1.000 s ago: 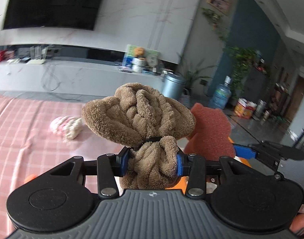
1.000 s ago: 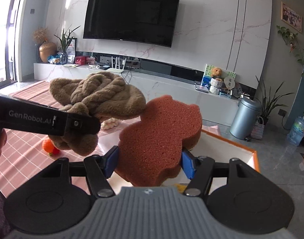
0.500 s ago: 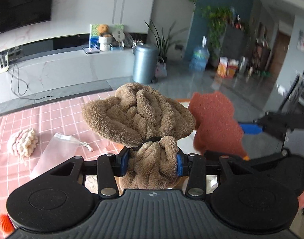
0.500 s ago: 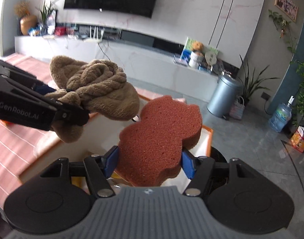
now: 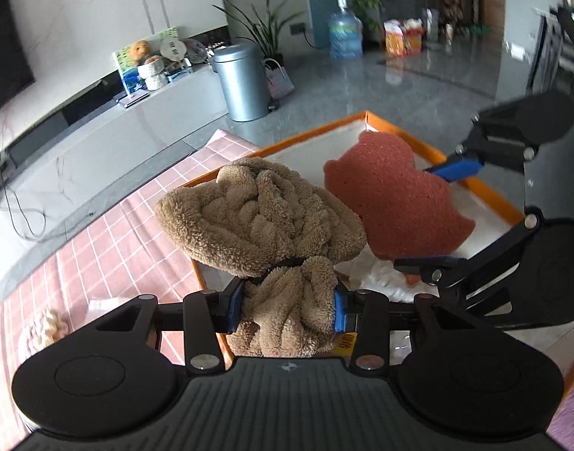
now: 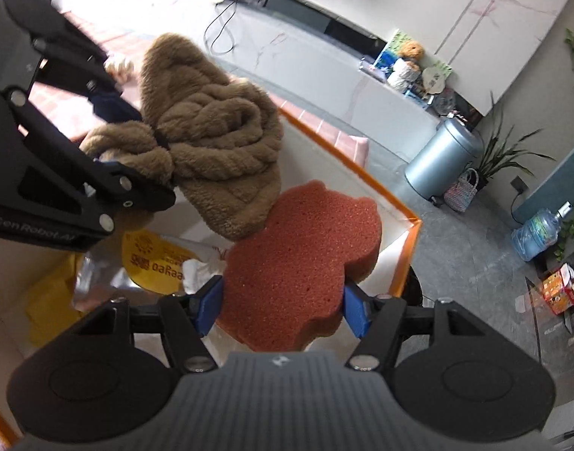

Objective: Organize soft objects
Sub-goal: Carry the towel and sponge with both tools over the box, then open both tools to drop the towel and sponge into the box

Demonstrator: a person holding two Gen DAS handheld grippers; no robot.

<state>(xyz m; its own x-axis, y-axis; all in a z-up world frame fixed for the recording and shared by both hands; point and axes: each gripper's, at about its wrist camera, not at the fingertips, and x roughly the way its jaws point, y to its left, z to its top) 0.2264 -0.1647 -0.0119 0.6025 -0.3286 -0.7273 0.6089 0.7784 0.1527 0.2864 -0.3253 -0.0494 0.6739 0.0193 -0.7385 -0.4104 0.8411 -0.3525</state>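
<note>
Now left gripper (image 5: pixel 289 306) clamped on brown plush bundle (image 5: pixel 264 218), right gripper (image 6: pixel 281 306) pinching orange sponge (image 6: pixel 302 263) — both above orange-rimmed box (image 5: pixel 317 131). Box contents half hidden; yellow packet (image 6: pixel 153 263) partly covered. Pale knitted thing (image 5: pixel 42 329) on pink cloth cut off — unclear.

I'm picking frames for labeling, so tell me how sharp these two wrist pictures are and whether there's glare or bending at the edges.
Left wrist view: the brown plush towel and red sponge are sharp, the upper right corner smears, and the floor shows window glare. Right wrist view: the sponge is crisp, the far wall curves from the fisheye, and the top left is soft.
</note>
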